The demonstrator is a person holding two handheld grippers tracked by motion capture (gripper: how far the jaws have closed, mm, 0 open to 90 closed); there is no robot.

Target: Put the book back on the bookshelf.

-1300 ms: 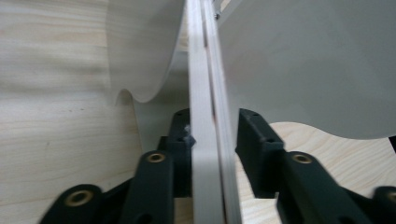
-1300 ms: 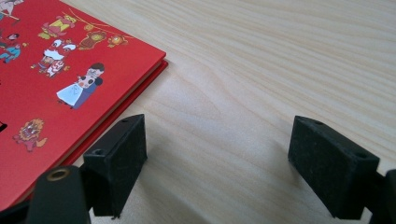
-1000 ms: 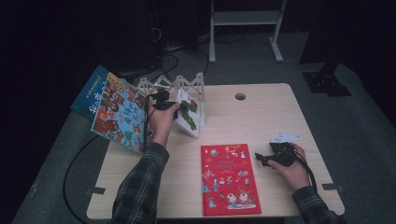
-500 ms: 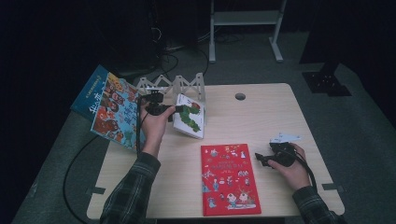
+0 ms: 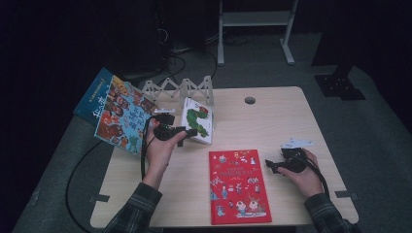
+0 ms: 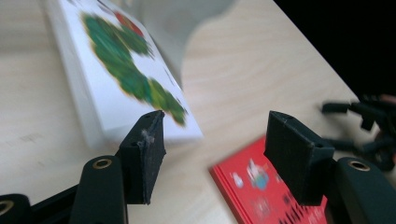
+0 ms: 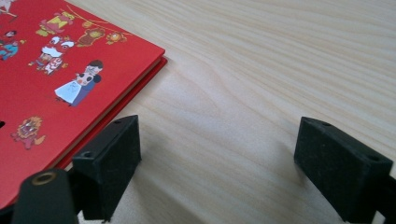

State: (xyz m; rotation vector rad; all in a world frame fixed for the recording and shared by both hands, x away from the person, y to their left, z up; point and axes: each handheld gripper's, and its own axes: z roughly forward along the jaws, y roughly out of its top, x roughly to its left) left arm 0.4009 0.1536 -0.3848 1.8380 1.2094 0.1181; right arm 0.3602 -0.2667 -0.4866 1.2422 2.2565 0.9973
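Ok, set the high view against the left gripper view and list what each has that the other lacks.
High view alone: the white folding rack, the two colourful books leaning at its left end, the left gripper from outside, and the table's cable hole.

Left gripper view alone: its own two black pads up close, standing apart with nothing between them.

Both: the white caterpillar book, the red book, the right gripper and the wooden table.
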